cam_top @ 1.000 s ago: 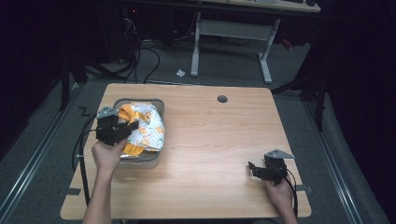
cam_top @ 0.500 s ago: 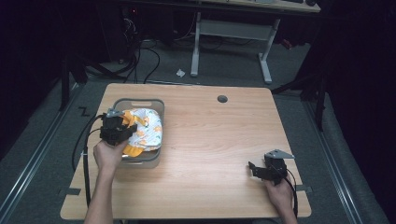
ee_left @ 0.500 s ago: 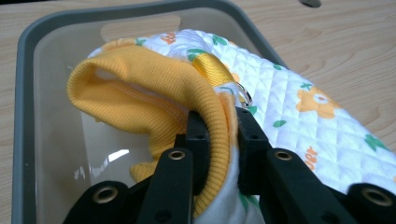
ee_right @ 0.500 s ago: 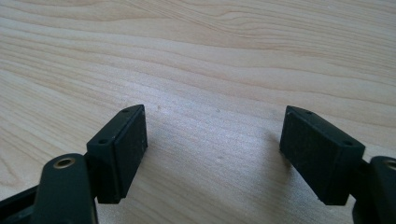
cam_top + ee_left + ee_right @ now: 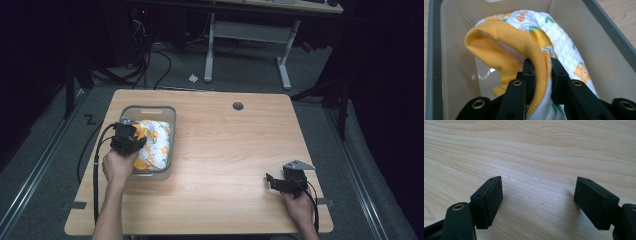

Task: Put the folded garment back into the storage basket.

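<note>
A quilted white garment (image 5: 156, 144) with orange ribbed trim and a printed pattern lies in a grey plastic bin (image 5: 150, 108) on the table's left side. My left gripper (image 5: 131, 138) sits low over the bin's near left part, shut on the garment. In the left gripper view the orange ribbed edge (image 5: 506, 45) is pinched between the two pads of that gripper (image 5: 541, 65), inside the bin (image 5: 599, 50). Its jaws have just been opening a little, with the cloth still between them. My right gripper (image 5: 273, 181) rests at the near right of the table, open and holding nothing (image 5: 537, 192).
The wooden table (image 5: 230, 145) has a round cable hole (image 5: 238, 106) near its far edge. A black cable (image 5: 96, 165) trails from the left gripper over the table's left edge. Desk legs and cables stand on the floor beyond the table.
My left gripper has moved left and down with the garment, which has sunk deeper into the bin. The right gripper has stayed put.
</note>
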Motion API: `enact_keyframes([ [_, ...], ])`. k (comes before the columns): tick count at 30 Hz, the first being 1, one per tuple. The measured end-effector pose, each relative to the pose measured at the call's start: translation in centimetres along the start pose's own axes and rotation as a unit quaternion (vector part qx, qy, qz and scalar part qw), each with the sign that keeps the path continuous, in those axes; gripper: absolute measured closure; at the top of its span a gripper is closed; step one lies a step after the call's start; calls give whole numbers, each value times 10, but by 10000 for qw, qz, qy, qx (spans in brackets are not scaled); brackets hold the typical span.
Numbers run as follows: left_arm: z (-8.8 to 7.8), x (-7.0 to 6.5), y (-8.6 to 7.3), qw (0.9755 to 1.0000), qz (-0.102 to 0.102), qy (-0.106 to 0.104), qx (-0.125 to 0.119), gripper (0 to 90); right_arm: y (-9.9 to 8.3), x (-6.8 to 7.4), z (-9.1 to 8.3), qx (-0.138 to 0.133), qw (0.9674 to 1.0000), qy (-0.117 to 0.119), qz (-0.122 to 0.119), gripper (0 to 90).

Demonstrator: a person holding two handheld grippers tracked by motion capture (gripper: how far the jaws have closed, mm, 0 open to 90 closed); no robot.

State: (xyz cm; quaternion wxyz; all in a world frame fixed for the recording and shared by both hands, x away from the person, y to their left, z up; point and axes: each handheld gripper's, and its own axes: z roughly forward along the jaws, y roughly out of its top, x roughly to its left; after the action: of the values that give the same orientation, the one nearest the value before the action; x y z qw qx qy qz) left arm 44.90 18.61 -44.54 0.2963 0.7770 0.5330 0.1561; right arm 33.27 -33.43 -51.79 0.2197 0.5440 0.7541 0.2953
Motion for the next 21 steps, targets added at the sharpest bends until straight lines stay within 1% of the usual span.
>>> enact_keyframes([
  [1, 1, 0, -1, 10000, -41, 67, 12, 755, 0, 0, 0, 1, 10000, 1, 2, 233],
  [4, 0, 0, -1, 9999, -96, 85, 10, 731, 0, 0, 0, 0, 10000, 0, -1, 233],
  [5, 0, -1, -1, 9998, -90, 168, 21, 702, 0, 0, 0, 0, 10000, 2, 2, 233],
  [6, 0, -1, -1, 9998, -90, 168, 21, 690, 0, 0, 0, 1, 10000, 2, 2, 233],
  [7, -1, -2, -2, 9997, -73, 226, -5, 669, 0, 0, 0, 3, 10000, 1, -3, 233],
  [11, -2, -2, -2, 9996, -73, 285, -53, 581, 0, 0, 0, 0, 10000, 1, 0, 233],
  [13, -6, -3, -2, 9993, -121, 330, -159, 539, 0, 0, 0, 1, 10000, 1, 3, 233],
  [15, -11, -4, -3, 9987, -269, 228, -363, 498, 0, 0, 0, 0, 10000, 0, 2, 233],
  [16, -11, -4, -3, 9987, -269, 228, -363, 478, 0, 0, 0, 1, 10000, 1, 4, 233],
  [18, -15, -6, -3, 9981, -259, 260, -485, 464, 0, 0, 0, 2, 10000, 0, 5, 232],
  [19, -18, -8, -3, 9977, -258, 238, -573, 448, 0, 0, 0, 1, 10000, 0, 5, 233],
  [20, -18, -8, -3, 9977, -258, 238, -573, 442, 0, 0, 0, 1, 10000, -1, 4, 233],
  [21, -21, -10, -3, 9974, -258, 196, -643, 435, 0, 0, 0, 1, 10000, 1, 5, 233],
])
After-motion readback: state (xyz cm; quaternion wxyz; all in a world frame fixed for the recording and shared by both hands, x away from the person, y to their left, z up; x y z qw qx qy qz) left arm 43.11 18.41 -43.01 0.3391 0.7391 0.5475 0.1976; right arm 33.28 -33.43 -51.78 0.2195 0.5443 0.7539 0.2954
